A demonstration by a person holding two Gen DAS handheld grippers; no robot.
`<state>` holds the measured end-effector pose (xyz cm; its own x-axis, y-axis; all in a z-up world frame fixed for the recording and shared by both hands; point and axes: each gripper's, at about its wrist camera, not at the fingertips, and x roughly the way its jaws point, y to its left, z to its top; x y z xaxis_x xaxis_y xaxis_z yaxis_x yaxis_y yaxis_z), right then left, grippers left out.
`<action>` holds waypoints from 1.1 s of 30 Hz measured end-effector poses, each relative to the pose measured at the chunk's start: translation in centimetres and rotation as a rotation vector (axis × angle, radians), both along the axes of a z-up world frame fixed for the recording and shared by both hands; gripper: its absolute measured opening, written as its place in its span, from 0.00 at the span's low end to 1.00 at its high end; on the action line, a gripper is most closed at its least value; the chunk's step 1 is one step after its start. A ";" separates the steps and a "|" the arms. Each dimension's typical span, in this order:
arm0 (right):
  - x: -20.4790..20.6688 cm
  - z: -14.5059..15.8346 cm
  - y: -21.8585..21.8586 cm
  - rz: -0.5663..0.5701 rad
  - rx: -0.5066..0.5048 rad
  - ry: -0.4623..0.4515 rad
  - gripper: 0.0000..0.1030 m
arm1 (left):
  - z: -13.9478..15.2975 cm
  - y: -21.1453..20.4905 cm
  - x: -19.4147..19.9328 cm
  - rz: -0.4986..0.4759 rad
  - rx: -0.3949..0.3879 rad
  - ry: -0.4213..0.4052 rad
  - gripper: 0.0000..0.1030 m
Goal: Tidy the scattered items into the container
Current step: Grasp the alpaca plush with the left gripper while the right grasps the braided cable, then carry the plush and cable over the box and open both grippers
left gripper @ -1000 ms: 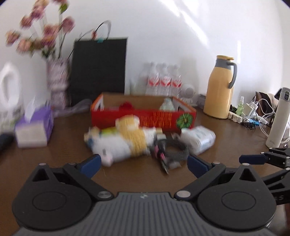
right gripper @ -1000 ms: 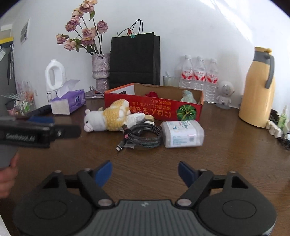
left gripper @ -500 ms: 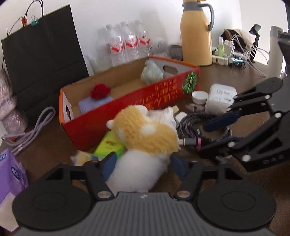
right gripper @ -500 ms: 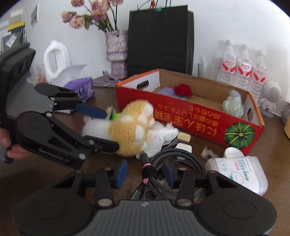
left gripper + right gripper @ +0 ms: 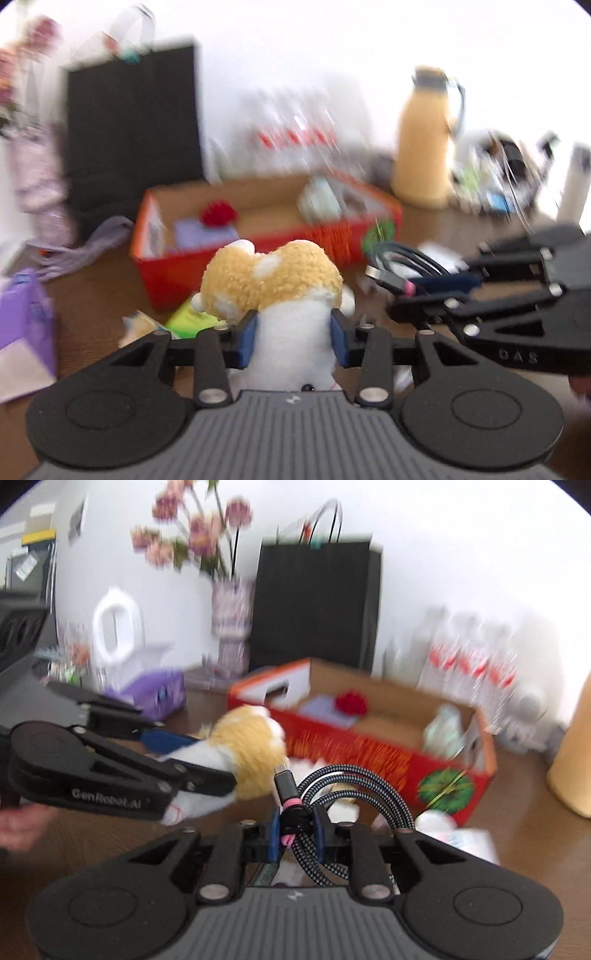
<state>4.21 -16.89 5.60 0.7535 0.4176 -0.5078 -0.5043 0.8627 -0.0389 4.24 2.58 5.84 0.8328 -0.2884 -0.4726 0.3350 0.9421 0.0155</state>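
My left gripper is shut on the white and yellow plush toy and holds it above the table in front of the red cardboard box. The toy also shows in the right wrist view. My right gripper is shut on the coiled braided cable and holds it lifted; the cable also shows in the left wrist view. The box holds a red flower, a purple pad and a pale bundle. Both views are blurred.
A white wipes pack and a green packet lie in front of the box. A purple tissue box, black bag, vase, water bottles and yellow thermos stand around it.
Both grippers have closed: the left on the plush toy, the right on the cable. Both items have been lifted off the table.
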 end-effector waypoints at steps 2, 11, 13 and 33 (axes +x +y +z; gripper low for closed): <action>-1.4 0.9 -1.3 -0.027 0.033 -0.031 0.17 | 0.7 -0.5 -2.2 0.080 -0.026 -0.052 0.40; -4.6 1.3 -5.2 -0.130 0.143 -0.050 0.17 | 1.3 -1.4 -4.1 0.222 -0.052 -0.070 0.40; -4.5 1.8 -5.4 -0.136 0.157 -0.057 0.17 | 2.1 -1.2 -2.8 0.222 -0.053 -0.079 0.40; 29.3 3.2 0.6 -0.022 0.196 0.283 0.17 | -0.7 -0.9 29.1 0.310 0.032 0.281 0.43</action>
